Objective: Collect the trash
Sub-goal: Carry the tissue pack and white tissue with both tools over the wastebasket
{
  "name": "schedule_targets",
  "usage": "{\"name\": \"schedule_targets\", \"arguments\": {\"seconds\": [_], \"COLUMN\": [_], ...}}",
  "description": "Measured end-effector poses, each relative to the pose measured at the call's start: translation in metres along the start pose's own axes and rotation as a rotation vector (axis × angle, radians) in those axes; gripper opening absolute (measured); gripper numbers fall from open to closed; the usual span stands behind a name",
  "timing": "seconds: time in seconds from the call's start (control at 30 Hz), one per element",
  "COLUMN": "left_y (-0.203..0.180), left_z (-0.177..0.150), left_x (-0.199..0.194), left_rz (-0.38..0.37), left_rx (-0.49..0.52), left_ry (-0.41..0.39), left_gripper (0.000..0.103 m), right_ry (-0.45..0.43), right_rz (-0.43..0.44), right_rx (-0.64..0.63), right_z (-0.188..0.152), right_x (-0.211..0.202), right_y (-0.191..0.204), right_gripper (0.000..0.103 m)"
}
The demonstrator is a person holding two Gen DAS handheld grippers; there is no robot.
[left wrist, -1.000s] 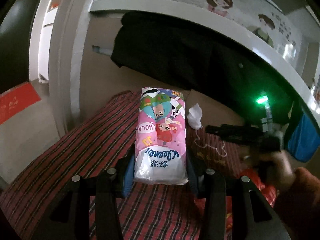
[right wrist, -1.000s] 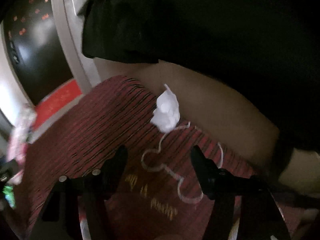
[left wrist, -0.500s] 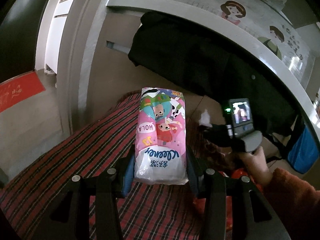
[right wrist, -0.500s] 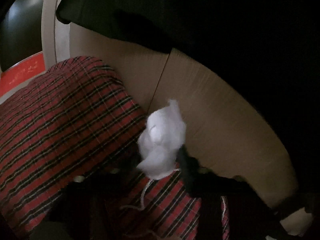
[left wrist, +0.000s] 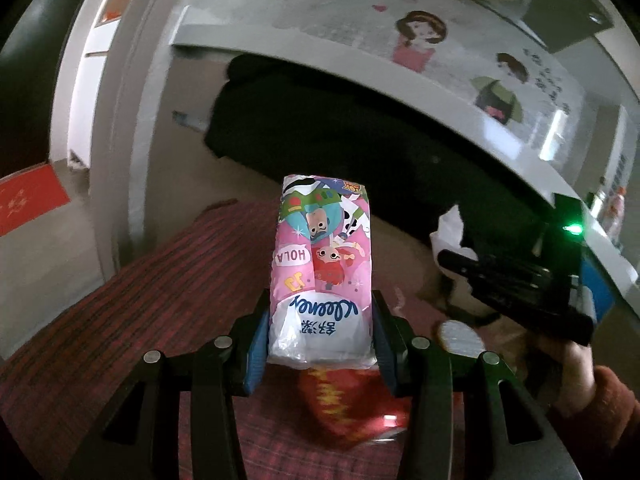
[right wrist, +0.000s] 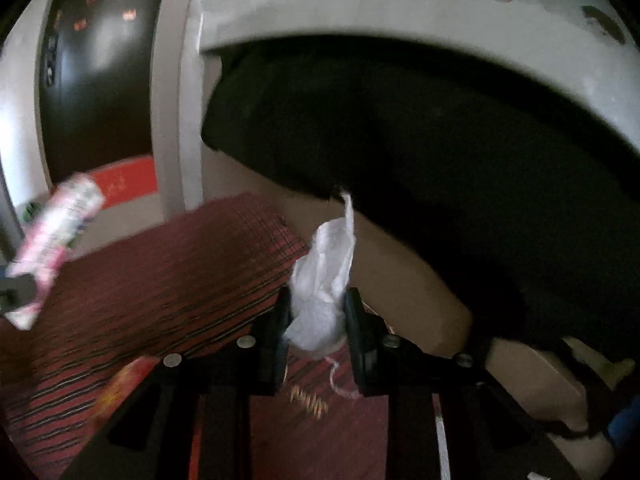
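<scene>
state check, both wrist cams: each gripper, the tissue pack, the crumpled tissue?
left gripper: shut on the tissue pack
tissue pack: held, upside down, clear of the plaid blanket
right gripper: shut on the crumpled tissue
crumpled tissue: pinched, lifted off blanket

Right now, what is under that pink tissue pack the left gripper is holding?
Under the tissue pack lies a red plaid cloth and a shiny red wrapper. The pack and the left gripper hide the rest.
</scene>
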State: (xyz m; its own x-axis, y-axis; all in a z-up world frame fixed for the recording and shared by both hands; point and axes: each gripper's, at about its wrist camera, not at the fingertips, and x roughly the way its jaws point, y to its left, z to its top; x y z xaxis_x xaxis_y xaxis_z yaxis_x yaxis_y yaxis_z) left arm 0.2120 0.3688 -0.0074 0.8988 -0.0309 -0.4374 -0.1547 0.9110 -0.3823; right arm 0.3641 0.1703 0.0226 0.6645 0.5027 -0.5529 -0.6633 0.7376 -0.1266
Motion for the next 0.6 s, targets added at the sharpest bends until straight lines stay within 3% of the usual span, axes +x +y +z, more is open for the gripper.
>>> {"name": "schedule_targets", "arguments": {"seconds": [0.27,0.6], "left_y": [-0.085,-0.211], "left_z": [-0.006,-0.031], "left_x": [-0.003,0.012], "left_rz": [-0.062,-0.143], "left_rx": [0.098,0.232], "left_ry": [-0.009,0.003], "left_gripper": [0.046,0.046], "right_ry": [-0.081,-0.140], "right_rz": [-0.018,-0.100], "right_rx": [0.056,0.170], "right_z": [-0.034,-0.080], "right_x": [-0.100,-0.175], "right_y": [-0.042,-0.108], "right_gripper": [0.023,0.023]}}
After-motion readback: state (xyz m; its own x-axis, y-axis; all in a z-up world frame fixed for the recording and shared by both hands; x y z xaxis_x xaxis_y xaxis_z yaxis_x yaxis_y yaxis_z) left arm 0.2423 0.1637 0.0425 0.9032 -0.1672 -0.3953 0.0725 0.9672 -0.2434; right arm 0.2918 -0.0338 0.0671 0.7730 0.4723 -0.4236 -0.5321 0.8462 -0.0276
